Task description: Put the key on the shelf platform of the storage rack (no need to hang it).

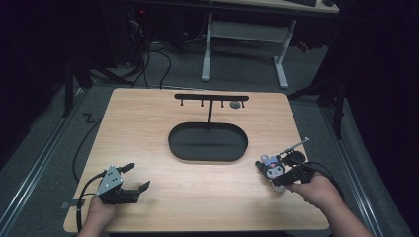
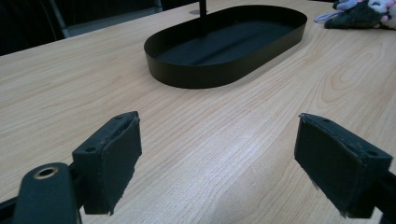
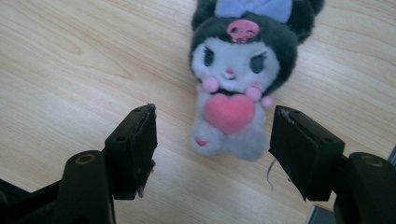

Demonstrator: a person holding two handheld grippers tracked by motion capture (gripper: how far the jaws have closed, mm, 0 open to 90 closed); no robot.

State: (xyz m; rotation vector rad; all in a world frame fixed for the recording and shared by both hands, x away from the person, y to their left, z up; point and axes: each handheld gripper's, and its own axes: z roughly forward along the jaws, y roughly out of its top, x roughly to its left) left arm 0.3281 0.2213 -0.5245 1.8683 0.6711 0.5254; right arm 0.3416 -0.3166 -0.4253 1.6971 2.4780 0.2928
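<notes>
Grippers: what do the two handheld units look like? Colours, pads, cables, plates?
Both are black two-jaw units with blocky black pads. The left gripper carries a grey three-cornered plate and trails a black cable. The right gripper is black too. Forearms are bare, no sleeves.

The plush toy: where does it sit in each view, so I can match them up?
High view: plush toy lies at the table's right, just ahead of the right gripper.
Left gripper view: top right corner, past the oval tray.
Right gripper view: upper centre, face up between the open jaws, untouched.
Shared landmark: black oval tray.
</notes>
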